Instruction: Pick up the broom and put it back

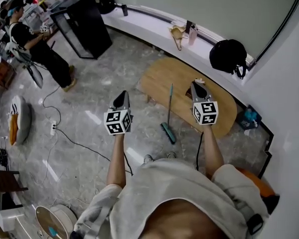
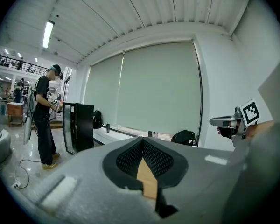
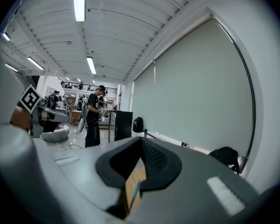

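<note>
A broom with a thin teal handle [image 1: 170, 108] leans against the front edge of a low oval wooden table [image 1: 159, 78]; its brush head [image 1: 168, 132] rests on the marble floor. Both grippers are held up level in front of me, well above the broom. My left gripper [image 1: 122, 98] is left of the handle, its jaws meeting at the tip with nothing held. My right gripper [image 1: 197, 87] is over the table, right of the handle, also shut and empty. In the right gripper view a sliver of the teal handle [image 3: 136, 190] shows below the closed jaws [image 3: 141, 139]. The left gripper view shows shut jaws [image 2: 143, 140].
A black glass-fronted cabinet [image 1: 84, 24] stands at the far left, with a person [image 1: 37, 46] beside it. A black backpack [image 1: 229, 56] and small items sit on the window ledge [image 1: 149, 26]. A cable [image 1: 74, 143] runs across the floor by my feet.
</note>
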`<control>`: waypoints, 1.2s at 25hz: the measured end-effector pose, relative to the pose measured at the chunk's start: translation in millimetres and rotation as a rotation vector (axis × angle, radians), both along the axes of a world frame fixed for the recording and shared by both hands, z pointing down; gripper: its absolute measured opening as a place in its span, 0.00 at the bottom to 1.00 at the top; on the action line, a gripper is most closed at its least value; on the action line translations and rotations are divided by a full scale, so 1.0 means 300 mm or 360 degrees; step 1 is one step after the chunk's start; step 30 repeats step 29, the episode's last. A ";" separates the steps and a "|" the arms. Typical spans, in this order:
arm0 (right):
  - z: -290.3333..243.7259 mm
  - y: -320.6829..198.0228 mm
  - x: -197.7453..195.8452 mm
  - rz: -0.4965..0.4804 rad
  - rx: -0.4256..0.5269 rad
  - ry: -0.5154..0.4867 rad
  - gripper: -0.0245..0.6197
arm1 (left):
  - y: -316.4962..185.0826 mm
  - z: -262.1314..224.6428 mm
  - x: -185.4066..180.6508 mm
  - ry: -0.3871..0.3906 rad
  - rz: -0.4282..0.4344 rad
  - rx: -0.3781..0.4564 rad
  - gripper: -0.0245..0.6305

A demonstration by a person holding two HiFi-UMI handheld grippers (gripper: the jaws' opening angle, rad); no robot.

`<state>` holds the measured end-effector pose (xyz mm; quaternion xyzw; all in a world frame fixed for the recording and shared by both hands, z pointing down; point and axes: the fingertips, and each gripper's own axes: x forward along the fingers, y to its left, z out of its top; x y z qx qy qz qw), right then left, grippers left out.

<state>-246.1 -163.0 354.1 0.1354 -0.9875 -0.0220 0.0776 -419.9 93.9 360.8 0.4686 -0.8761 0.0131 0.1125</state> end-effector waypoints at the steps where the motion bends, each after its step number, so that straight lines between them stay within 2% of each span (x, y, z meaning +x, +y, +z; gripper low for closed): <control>1: -0.005 0.000 0.009 0.0006 0.0003 -0.0002 0.04 | 0.004 -0.008 0.001 -0.0007 0.0000 0.0000 0.04; 10: -0.011 -0.036 0.050 0.0070 0.0007 -0.0018 0.04 | 0.016 -0.056 -0.014 -0.0052 -0.0016 0.0030 0.04; 23: -0.017 -0.014 0.006 0.0030 0.0029 0.0007 0.04 | -0.003 -0.081 -0.032 -0.0067 0.0003 0.0046 0.04; 30: 0.025 -0.016 0.026 0.0023 0.0014 0.0042 0.04 | -0.012 -0.044 -0.009 -0.0045 0.0010 0.0025 0.04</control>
